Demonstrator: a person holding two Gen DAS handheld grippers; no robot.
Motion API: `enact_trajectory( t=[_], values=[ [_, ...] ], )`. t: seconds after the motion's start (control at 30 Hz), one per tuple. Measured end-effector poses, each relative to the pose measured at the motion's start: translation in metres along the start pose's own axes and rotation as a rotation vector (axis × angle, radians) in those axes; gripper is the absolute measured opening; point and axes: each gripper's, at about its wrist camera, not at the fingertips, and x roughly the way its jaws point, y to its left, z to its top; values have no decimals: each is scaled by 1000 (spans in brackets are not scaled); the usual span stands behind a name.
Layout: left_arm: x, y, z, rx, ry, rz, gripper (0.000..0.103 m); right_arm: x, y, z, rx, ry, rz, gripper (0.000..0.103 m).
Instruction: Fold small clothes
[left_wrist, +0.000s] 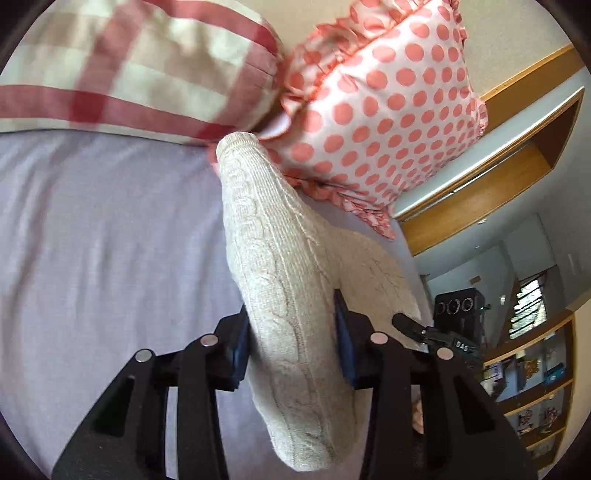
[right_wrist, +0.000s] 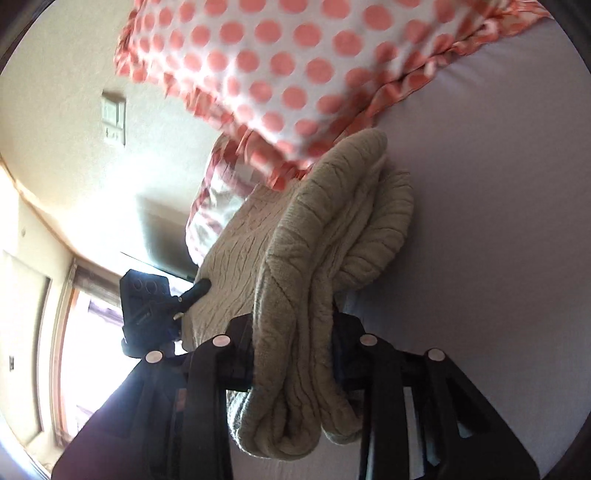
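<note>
Cream cable-knit sweater (left_wrist: 280, 266) is pinched by both grippers at once and held up off the lilac bed sheet (left_wrist: 103, 229). Left gripper (left_wrist: 291, 350) has its jaws pressed onto a narrow folded band of the knit – fabric runs between the blue pads (left_wrist: 240, 350), up toward the pillows and down past the jaws. Right gripper (right_wrist: 293, 345) is clamped on a thicker bunch of the same sweater (right_wrist: 306, 258), several folds gathered btwn its jaws, loose end drooping below.

Each wrist view catches the other gripper: in left wrist view it sits just right of the knit, in right wrist view just left, tip touching the fabric.

Behind the sweater – a polka-dot pillow (left_wrist: 391, 99), white w/ coral dots and a ruffled edge, and a red-and-cream plaid pillow (left_wrist: 140, 66) beside it, both on the sheet. Sweater's far end sits right at the foot of the two pillows; contact can't be told.

Wooden shelving (left_wrist: 535, 376) w/ small items shows at the right edge of the left wrist view. Bright window (right_wrist: 85, 325) and a wall switch plate (right_wrist: 113, 118) in the right wrist view.
</note>
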Motion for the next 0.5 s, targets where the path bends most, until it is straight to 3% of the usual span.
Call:
enact_trajectory(
  t=[0.03,0.1,0.17,0.2,0.23,0.27,0.3,0.37,0.4,0.47,0.5],
  values=[
    [-7,12,-3,-5,-3,58,43,17,8,-1,-37,28,-46,32],
    [-12,35,-10,-41,16,136,45,38,21,-6,-98,55,-168,44],
    [-32,40,-17,-49,-38,122,44,26,37,-8,-141,17,-233,58],
    [-47,34,-21,-15,-80,146,41,12,46,-11,-171,-36,-275,60],
    [-63,26,-25,24,-125,153,41,-6,56,-14,-195,-98,-273,60],
    [-77,18,-30,55,-160,126,41,-20,65,-20,-206,-138,-224,63],
    [-85,7,-34,81,-179,89,41,-30,74,-25,-210,-154,-131,73],
    [-83,-16,-41,125,-168,6,46,-29,89,-33,-208,-107,46,89],
    [-72,-29,-43,146,-145,-28,48,-20,94,-38,-205,-65,88,90],
    [-42,-45,-44,178,-80,-47,50,7,99,-45,-188,0,65,90],
    [-25,-47,-46,182,-47,-17,52,19,90,-46,-164,13,-15,90]
  ],
)
